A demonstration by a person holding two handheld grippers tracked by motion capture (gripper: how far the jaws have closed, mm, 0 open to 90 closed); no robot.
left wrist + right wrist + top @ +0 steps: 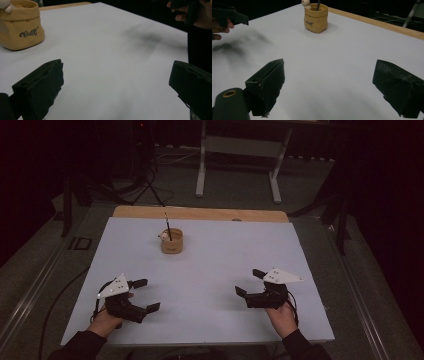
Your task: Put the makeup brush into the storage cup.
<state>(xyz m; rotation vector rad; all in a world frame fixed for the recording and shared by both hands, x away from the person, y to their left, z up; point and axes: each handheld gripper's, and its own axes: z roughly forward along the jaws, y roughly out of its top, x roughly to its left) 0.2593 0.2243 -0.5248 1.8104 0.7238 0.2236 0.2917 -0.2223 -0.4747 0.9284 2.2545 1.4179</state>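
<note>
tan pot (pixel 171 241) with upright pen (pixel 167 226)

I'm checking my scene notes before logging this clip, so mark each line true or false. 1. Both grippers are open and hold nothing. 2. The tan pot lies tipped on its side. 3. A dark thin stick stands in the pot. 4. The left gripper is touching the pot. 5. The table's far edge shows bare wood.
1. True: the left gripper and the right gripper both have their jaws spread, with nothing between them.
2. False: the tan pot stands upright.
3. True: the stick rises from the pot.
4. False: it hovers well apart from the pot, near the table's front.
5. True: a wooden strip shows there.
</note>
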